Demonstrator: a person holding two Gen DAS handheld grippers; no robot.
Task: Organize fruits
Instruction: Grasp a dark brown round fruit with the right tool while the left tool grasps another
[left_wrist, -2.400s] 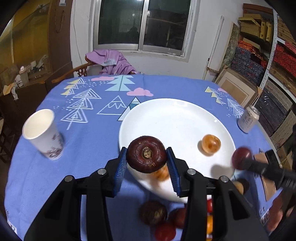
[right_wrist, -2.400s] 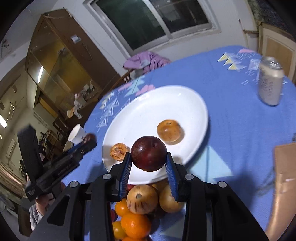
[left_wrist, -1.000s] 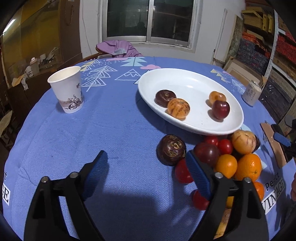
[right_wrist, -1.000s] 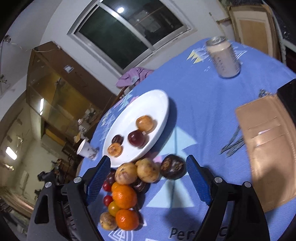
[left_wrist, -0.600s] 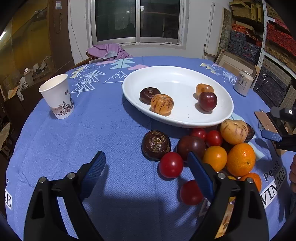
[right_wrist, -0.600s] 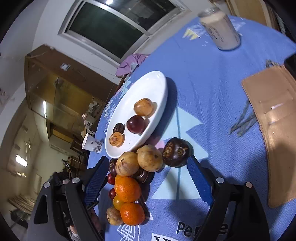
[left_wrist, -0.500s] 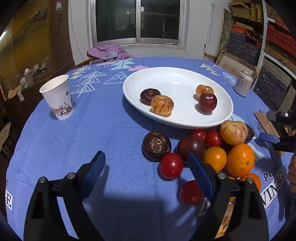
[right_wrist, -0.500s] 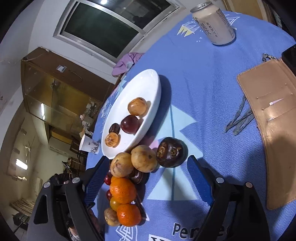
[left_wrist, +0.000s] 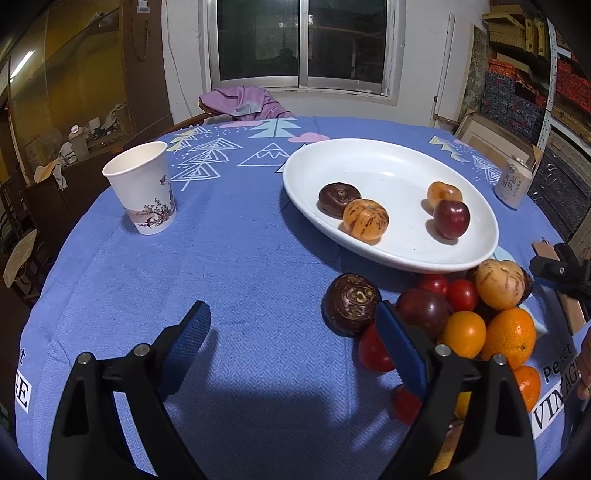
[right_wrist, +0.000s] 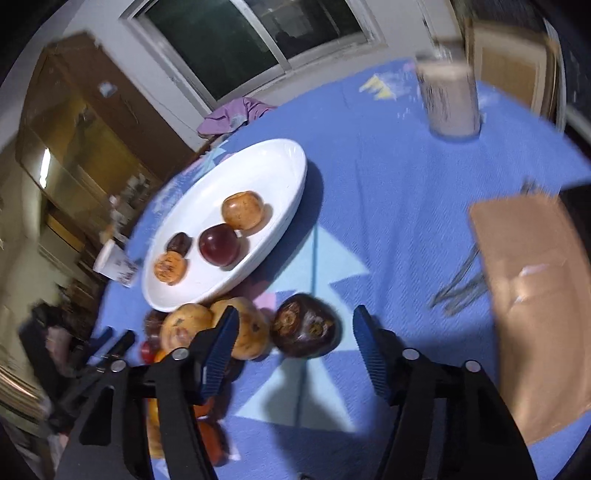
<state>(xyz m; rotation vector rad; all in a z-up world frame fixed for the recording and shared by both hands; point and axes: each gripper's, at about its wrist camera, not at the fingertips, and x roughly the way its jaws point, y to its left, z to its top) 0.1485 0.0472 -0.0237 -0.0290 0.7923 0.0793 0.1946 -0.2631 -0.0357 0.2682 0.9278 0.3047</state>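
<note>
Fruit sits heaped (left_wrist: 476, 317) on the blue counter (left_wrist: 221, 266) just beside the white plate (left_wrist: 369, 162), which carries four pieces. Right gripper (right_wrist: 293, 338) is closing its jaws around a dark round fruit (right_wrist: 304, 325), pads not yet touching. Left gripper (left_wrist: 291, 338) hangs wide, empty.

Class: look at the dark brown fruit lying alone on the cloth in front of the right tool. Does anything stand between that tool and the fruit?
Nothing visible does. The dark brown fruit sits between the closing fingers of the right tool, untouched; a tan fruit crowds the left finger.
</note>
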